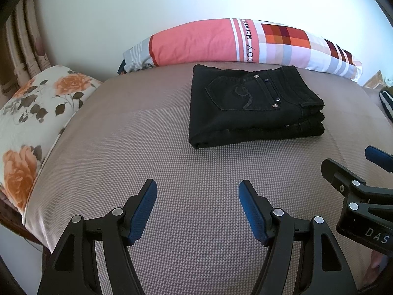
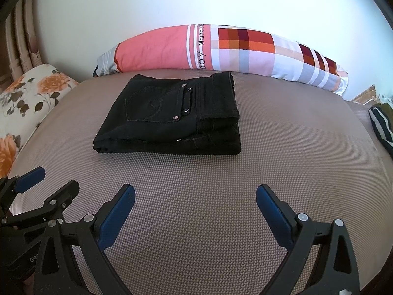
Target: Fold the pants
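- Left gripper (image 1: 198, 189): fingers spread wide, blue pads (image 1: 145, 211) facing each other, nothing between them. It hovers over bare mattress, on the near side of the pants and apart from them.
- Right gripper (image 2: 195, 193): fingers spread just as wide, empty. Also on the near side of the pants, not touching them, just beside the left gripper.
- Pants (image 1: 254, 105): black, folded into a compact stack of several layers, back pocket and rivets on top. They lie flat on the mattress (image 1: 152, 127), far side close to the striped pillow (image 1: 221, 40).
- Judgement: the fold looks done; both tools are off the cloth, so what is left is at most a tidy-up or pulling away.
- Risk: the top layer's right edge overhangs the lower layers a little and the stack looks slightly uneven there. A nudge from either gripper could slide the top layer and open the fold.
- Risk: denim is stiff and springy; the stack may loosen by itself if the creases are not pressed.
- Risk: the mattress is soft, so pressing near the pants could tilt the stack.
- Risk: the grippers sit close together; moving in at once could knock them against each other.
- Around: floral pillow (image 1: 36, 113) well left of the pants, a dark striped cloth (image 2: 382, 127) well right, wall behind.
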The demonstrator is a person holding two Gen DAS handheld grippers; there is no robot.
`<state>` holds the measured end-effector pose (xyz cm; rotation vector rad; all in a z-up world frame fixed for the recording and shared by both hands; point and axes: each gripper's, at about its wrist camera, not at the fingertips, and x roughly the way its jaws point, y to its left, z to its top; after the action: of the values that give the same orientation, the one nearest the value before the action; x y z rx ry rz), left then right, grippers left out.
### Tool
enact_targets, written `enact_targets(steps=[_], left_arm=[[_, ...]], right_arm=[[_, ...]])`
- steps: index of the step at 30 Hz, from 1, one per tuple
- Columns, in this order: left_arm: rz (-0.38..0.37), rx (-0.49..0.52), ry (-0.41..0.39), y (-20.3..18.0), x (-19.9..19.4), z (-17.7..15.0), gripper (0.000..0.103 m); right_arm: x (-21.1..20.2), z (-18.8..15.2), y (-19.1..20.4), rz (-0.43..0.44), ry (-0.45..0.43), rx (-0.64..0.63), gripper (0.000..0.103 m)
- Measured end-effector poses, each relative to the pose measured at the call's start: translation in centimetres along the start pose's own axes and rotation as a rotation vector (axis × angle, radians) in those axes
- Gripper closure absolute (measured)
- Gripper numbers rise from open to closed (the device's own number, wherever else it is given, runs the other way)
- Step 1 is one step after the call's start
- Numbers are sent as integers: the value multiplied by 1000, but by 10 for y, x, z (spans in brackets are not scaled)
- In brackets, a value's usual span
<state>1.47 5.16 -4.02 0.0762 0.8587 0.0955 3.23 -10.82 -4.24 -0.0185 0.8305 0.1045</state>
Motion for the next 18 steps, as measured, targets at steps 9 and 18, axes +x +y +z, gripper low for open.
enact_targets(steps=[9, 18], left_arm=[[-4, 4, 4, 1, 0, -1, 33], [-9, 10, 6, 1, 1, -2, 33]], right_arm=[[3, 0, -4, 0, 5, -2, 5], [4, 0, -5, -3, 7, 0, 5]])
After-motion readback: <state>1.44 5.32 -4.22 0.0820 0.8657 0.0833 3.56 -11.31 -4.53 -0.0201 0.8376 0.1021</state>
